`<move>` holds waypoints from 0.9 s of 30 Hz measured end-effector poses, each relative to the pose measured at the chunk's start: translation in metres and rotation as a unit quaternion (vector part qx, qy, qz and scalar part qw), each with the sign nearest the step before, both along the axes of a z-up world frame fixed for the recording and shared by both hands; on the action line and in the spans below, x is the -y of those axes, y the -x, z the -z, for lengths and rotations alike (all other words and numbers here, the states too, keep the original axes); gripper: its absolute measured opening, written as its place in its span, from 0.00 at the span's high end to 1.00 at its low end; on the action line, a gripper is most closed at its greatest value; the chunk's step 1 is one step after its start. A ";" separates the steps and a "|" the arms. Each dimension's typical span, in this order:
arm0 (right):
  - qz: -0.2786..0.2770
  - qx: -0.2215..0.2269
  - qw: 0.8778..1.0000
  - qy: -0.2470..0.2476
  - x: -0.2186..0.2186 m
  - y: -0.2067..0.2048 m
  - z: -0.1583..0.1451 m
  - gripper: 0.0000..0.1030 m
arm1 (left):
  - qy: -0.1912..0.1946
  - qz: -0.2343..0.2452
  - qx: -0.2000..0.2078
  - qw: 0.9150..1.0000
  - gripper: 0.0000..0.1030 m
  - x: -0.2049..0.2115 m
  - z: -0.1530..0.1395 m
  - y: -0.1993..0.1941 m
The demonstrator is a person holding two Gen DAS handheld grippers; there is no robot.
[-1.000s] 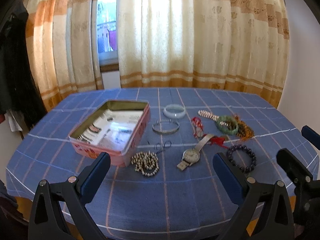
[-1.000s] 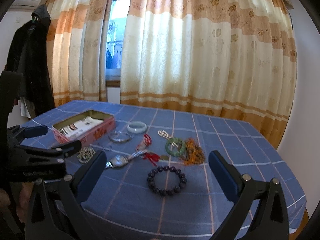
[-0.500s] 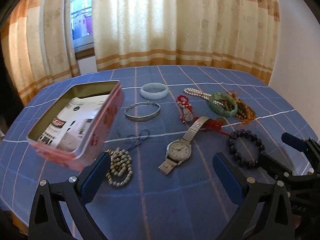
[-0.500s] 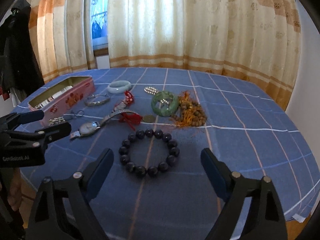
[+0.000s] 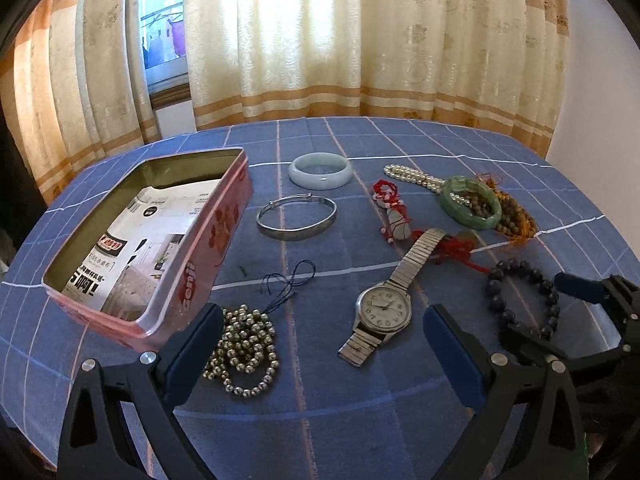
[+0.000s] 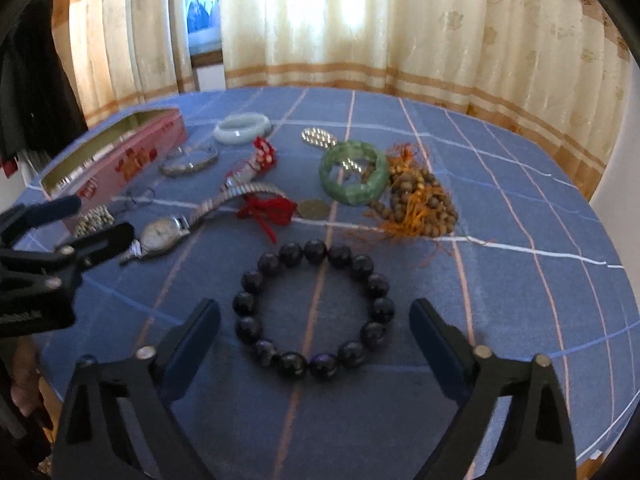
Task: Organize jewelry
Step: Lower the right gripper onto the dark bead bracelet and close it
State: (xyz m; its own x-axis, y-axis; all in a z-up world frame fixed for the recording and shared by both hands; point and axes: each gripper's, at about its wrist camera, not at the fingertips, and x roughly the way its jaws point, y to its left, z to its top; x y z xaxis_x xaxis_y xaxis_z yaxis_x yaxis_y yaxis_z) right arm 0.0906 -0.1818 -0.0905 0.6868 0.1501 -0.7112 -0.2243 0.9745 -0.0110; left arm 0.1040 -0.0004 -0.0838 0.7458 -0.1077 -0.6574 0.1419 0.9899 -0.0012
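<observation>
Jewelry lies on a blue checked tablecloth (image 5: 400, 140). An open pink tin (image 5: 160, 248) lined with printed paper stands at the left. My left gripper (image 5: 320, 344) is open, low over the table between a silver bead string (image 5: 244, 352) and a wristwatch (image 5: 384, 304). My right gripper (image 6: 314, 348) is open, its fingers straddling a dark bead bracelet (image 6: 314, 308), which also shows in the left wrist view (image 5: 520, 300). A silver bangle (image 5: 296, 220), a pale jade bangle (image 5: 320, 170), a green jade bangle (image 6: 354, 176) and a pearl strand (image 5: 412, 176) lie further back.
A red-corded pendant (image 5: 394, 216), red tassel with a coin (image 6: 280, 210) and brown beads with orange tassel (image 6: 420, 200) lie mid-table. Curtains (image 5: 360, 40) hang behind the table. The left gripper (image 6: 64, 232) shows at the left of the right wrist view.
Both grippers have moved forward and down toward the table. The right gripper has closed in on the dark bead bracelet, now between its fingers. Both stay open.
</observation>
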 end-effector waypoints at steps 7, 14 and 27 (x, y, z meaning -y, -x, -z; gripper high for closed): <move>0.001 0.018 1.000 -0.008 0.010 0.002 -0.004 0.62 | -0.005 0.026 -0.013 1.000 0.06 0.016 0.001 -0.007; -0.002 0.041 0.999 -0.025 0.019 0.006 -0.008 0.73 | 0.006 0.066 -0.075 0.995 0.29 0.031 0.015 -0.027; -0.006 0.056 0.998 -0.038 0.024 0.009 -0.011 0.91 | -0.018 0.091 -0.063 0.994 0.64 0.041 0.015 -0.021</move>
